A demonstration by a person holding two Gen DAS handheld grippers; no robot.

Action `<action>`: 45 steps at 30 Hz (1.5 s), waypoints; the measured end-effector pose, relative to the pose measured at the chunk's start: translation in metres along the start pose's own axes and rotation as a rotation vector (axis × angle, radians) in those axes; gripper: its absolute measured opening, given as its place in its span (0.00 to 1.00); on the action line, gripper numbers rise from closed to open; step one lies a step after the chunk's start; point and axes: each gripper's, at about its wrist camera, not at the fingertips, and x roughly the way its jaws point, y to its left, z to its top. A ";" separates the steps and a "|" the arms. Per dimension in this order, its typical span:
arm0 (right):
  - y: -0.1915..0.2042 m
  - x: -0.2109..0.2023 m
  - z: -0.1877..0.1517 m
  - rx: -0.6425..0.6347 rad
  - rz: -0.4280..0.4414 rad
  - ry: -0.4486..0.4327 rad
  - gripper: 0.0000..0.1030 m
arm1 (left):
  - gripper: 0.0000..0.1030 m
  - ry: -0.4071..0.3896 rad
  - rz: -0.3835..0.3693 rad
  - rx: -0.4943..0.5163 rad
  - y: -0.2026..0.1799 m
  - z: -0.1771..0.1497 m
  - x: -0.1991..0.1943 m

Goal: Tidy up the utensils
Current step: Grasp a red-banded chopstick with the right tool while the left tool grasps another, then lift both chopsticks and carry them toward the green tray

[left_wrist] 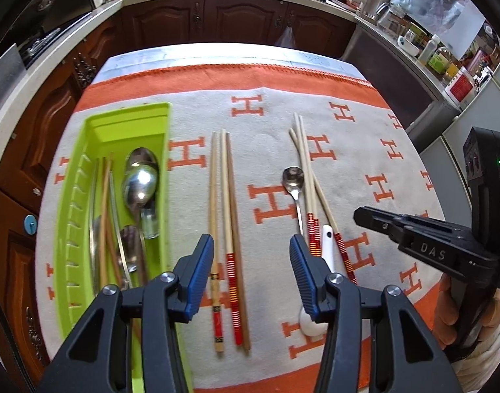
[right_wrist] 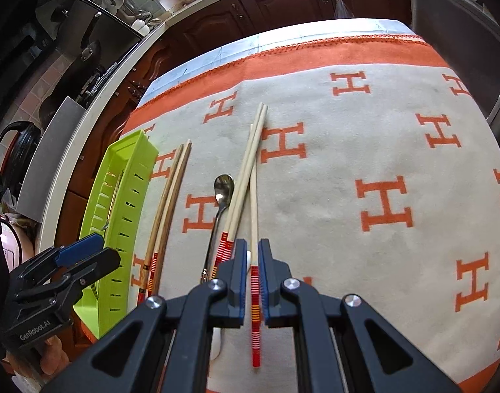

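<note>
Right wrist view shows my right tool (right_wrist: 252,265) nearly pressed together around one red-banded chopstick (right_wrist: 254,203) lying on the surface; gripping near its end, it may pivot and slip when lifted.

Both views are bright and evenly lit, daylight-like, with only soft, faint shadows under the utensils. Glare spots sit on the steel spoons (left_wrist: 141,180) at left centre of the left view. Fisheye distortion bends the tabletop (right_wrist: 364,150) edges and counters strongly toward the frame corners, which fall to black. Focus is sharp centrally, softer at the rims.
</note>
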 end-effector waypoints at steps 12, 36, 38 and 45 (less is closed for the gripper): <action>0.005 0.032 -0.001 -0.096 -0.022 0.064 0.08 | 0.39 0.075 -0.039 0.005 -0.019 0.004 0.034; -0.033 0.015 -0.006 -0.019 -0.085 -0.007 0.05 | 0.10 0.124 -0.149 0.048 -0.051 0.027 0.078; -0.034 0.015 -0.006 -0.009 -0.074 -0.008 0.05 | 0.10 0.130 -0.141 0.066 -0.055 0.026 0.080; -0.036 0.015 -0.007 -0.004 -0.066 -0.007 0.06 | 0.10 0.151 -0.110 0.096 -0.063 0.026 0.093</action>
